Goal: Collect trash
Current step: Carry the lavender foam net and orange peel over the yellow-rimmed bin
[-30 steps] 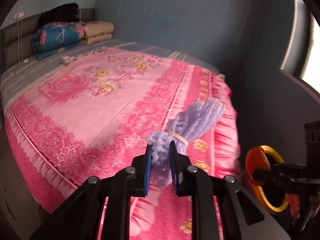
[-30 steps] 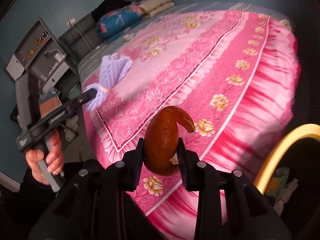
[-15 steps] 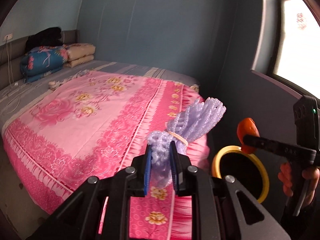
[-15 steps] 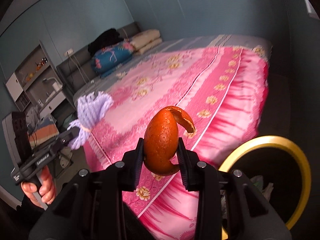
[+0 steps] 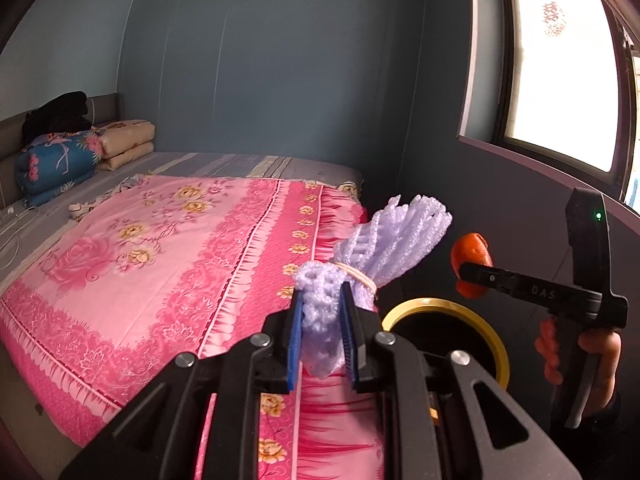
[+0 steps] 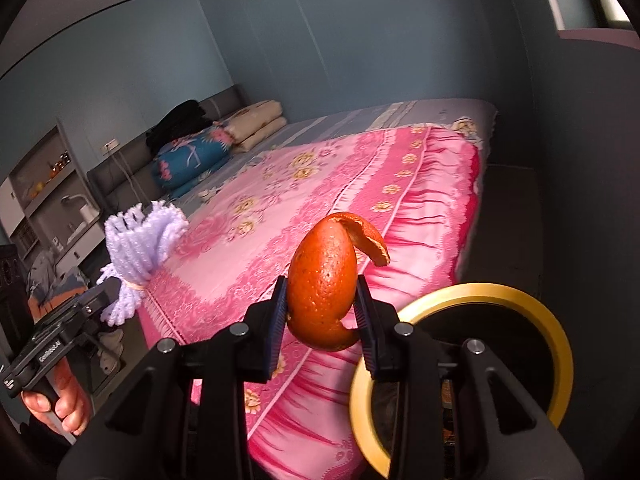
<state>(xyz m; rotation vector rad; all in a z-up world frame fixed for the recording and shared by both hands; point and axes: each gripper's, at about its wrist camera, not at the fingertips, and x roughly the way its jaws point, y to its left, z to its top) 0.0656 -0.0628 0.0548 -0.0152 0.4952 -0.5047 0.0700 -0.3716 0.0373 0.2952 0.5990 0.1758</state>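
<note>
We see left claw (image 5: 322,334) clamped on purple foam net (image 5: 384,252), right claw (image 6: 322,316) clamped on orange peel (image 6: 324,288), near yellow-rimmed bin (image 6: 560,344).

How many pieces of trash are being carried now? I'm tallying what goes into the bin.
2. A purple foam net sits between the left gripper's fingers; an orange peel sits between the right gripper's fingers. Both are near the yellow-rimmed bin; its contents are hidden.

Pink floral bedspread (image 5: 160,264) on bed; folded quilts (image 5: 56,160) by the headboard (image 6: 120,168)
</note>
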